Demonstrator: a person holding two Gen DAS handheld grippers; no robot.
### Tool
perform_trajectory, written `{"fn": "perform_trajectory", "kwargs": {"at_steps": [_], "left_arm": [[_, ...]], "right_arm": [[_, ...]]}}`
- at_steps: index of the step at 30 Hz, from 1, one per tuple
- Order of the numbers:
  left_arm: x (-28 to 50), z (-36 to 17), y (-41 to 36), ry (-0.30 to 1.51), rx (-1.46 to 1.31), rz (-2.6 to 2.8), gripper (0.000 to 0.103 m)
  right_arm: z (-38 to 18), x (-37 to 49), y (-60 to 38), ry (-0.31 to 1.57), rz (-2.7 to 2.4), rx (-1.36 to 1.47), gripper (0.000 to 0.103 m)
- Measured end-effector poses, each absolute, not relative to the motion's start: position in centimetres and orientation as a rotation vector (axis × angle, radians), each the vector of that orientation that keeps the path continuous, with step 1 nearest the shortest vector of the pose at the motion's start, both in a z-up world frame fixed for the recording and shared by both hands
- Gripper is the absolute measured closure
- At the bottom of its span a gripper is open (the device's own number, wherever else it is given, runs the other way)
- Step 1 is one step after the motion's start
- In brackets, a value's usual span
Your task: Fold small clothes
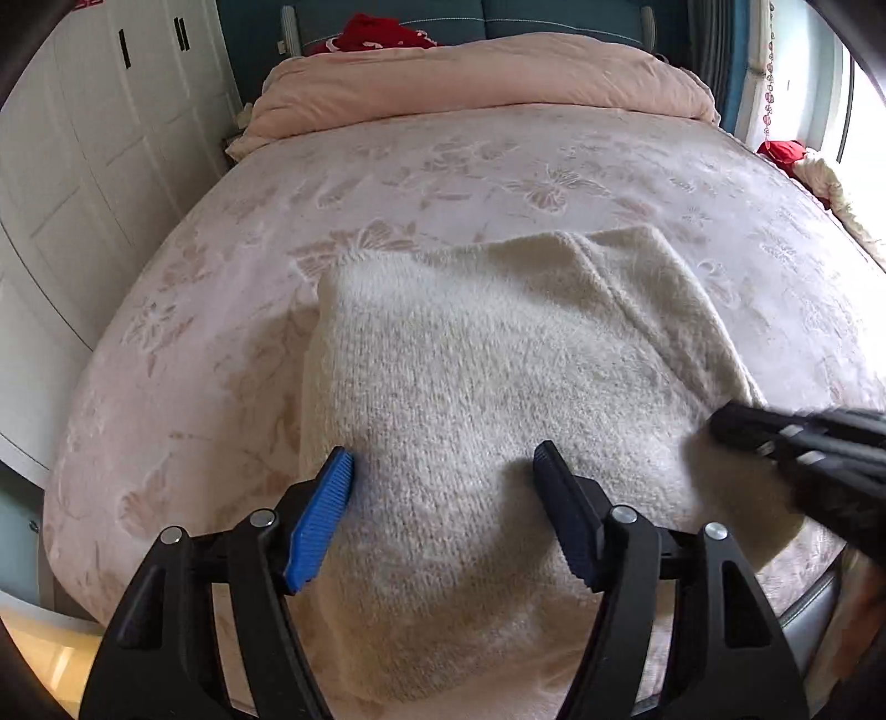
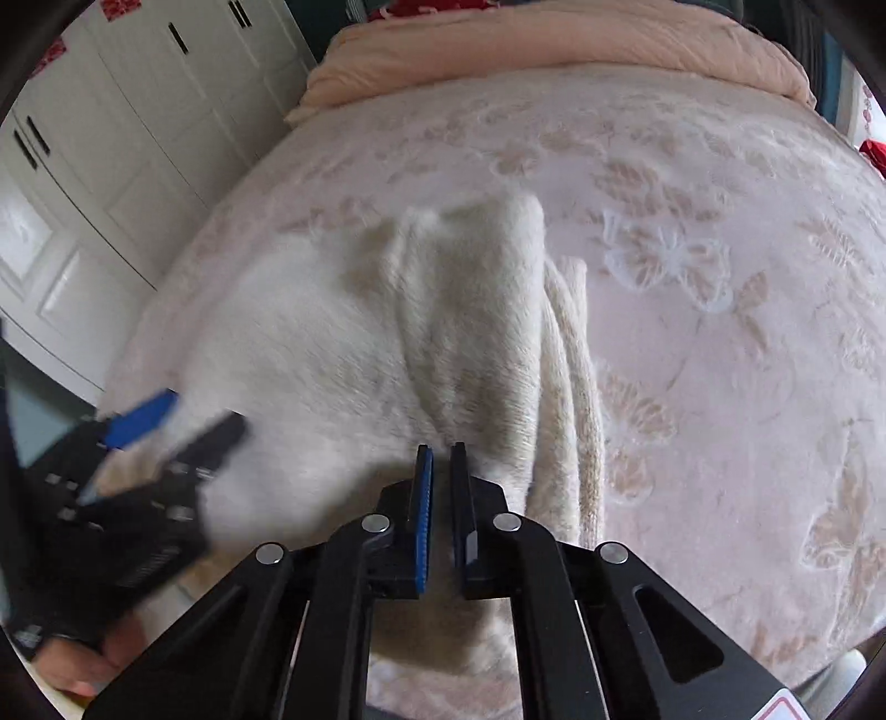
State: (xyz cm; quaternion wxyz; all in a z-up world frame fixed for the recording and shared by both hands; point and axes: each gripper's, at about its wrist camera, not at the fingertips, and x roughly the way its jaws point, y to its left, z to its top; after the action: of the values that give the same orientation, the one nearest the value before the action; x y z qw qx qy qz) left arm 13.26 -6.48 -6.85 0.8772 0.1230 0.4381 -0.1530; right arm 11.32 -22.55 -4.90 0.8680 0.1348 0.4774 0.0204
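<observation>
Left wrist view shows me one cream knitted garment (image 1: pixel 498 376) lying folded on the near half of the bed (image 1: pixel 221 288), with a narrower folded strip along its right side. My left gripper (image 1: pixel 443 459) hangs over the garment's near part with its jaws spread wide and nothing between the blue pads (image 1: pixel 321 520). My right gripper (image 1: pixel 736 421) comes in from the right, blurred, at the garment's right edge.

From the right wrist camera, the right gripper (image 2: pixel 441 448) has its jaws drawn nearly together with a thin gap between them; cream knit lies right at the tips, but I cannot tell whether they are pinching it. The garment (image 2: pixel 310 343) looks blurred here. The left gripper (image 2: pixel 188 421) sits at the near left, also blurred.

Around the work I count one rolled peach duvet (image 1: pixel 476 83) across the far end of the bed, one red cloth (image 1: pixel 376 33) behind it, another red item (image 1: pixel 783 150) at the far right by the window, and white wardrobe doors (image 1: pixel 99 127) along the left. Nothing lies on the garment's top surface.
</observation>
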Motion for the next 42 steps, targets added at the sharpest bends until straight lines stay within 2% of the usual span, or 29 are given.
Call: {"fn": "perform_trajectory", "kwargs": {"at_steps": [3, 6, 12, 14, 19, 21, 22, 23, 26, 28, 30, 31, 32, 35, 36, 39, 42], "left_arm": [[13.6, -6.5, -6.4, 0.939, 0.22, -0.309, 0.038], [13.2, -6.3, -6.7, 0.952, 0.224, -0.293, 0.038], [12.5, -5.6, -6.8, 0.951, 0.235, -0.265, 0.038], [12.0, -5.1, -6.8, 0.948, 0.23, -0.256, 0.038], [10.7, -4.3, -7.2, 0.937, 0.235, -0.241, 0.038], [10.3, -4.2, -7.0, 0.945, 0.22, -0.236, 0.038], [10.4, -4.1, -6.6, 0.95, 0.194, -0.237, 0.035], [10.5, -4.1, -5.8, 0.958, 0.147, -0.245, 0.032], [11.8, -4.6, -2.5, 0.998, -0.066, -0.269, 0.024], [13.6, -6.5, -0.2, 1.067, -0.213, -0.283, 0.021], [14.7, -8.2, 0.4, 1.114, -0.245, -0.296, 0.021], [15.2, -9.0, 0.4, 1.122, -0.267, -0.336, 0.028], [15.4, -9.3, 0.3, 1.129, -0.273, -0.355, 0.03], [16.3, -9.2, -0.2, 1.126, -0.281, -0.368, 0.043], [16.5, -8.4, -0.4, 1.117, -0.291, -0.382, 0.046], [16.1, -6.3, -1.4, 1.052, -0.27, -0.448, 0.047], [16.2, -8.0, -3.2, 1.088, -0.222, -0.467, 0.046]], "right_arm": [[-5.7, 11.3, -22.4, 1.025, -0.002, 0.243, 0.094], [-8.1, 12.2, -22.4, 1.085, 0.003, 0.243, 0.094], [-3.5, 10.0, -23.5, 0.969, 0.043, 0.336, 0.09], [-2.6, 8.9, -23.9, 0.945, 0.025, 0.326, 0.084], [-2.9, 8.2, -25.1, 0.942, -0.022, 0.335, 0.079], [-3.5, 8.3, -25.8, 0.952, -0.019, 0.381, 0.065], [-3.9, 8.4, -26.3, 0.958, -0.014, 0.406, 0.049], [-4.3, 8.8, -26.8, 0.965, -0.015, 0.428, 0.037], [-5.8, 10.6, -28.0, 0.99, 0.009, 0.472, 0.027], [-8.0, 12.6, -28.2, 1.051, 0.033, 0.512, 0.026], [-10.6, 14.0, -28.2, 1.12, 0.054, 0.572, 0.025], [-11.8, 14.4, -28.2, 1.142, 0.071, 0.617, 0.029], [-12.6, 14.5, -28.1, 1.13, 0.122, 0.688, 0.056], [-10.2, 14.2, -28.1, 1.049, 0.13, 0.71, 0.069], [-8.2, 13.8, -28.1, 1.001, 0.143, 0.682, 0.071], [-4.6, 12.4, -28.0, 0.936, 0.104, 0.561, 0.072], [-7.1, 12.2, -28.8, 1.008, 0.025, 0.497, 0.067]]}}
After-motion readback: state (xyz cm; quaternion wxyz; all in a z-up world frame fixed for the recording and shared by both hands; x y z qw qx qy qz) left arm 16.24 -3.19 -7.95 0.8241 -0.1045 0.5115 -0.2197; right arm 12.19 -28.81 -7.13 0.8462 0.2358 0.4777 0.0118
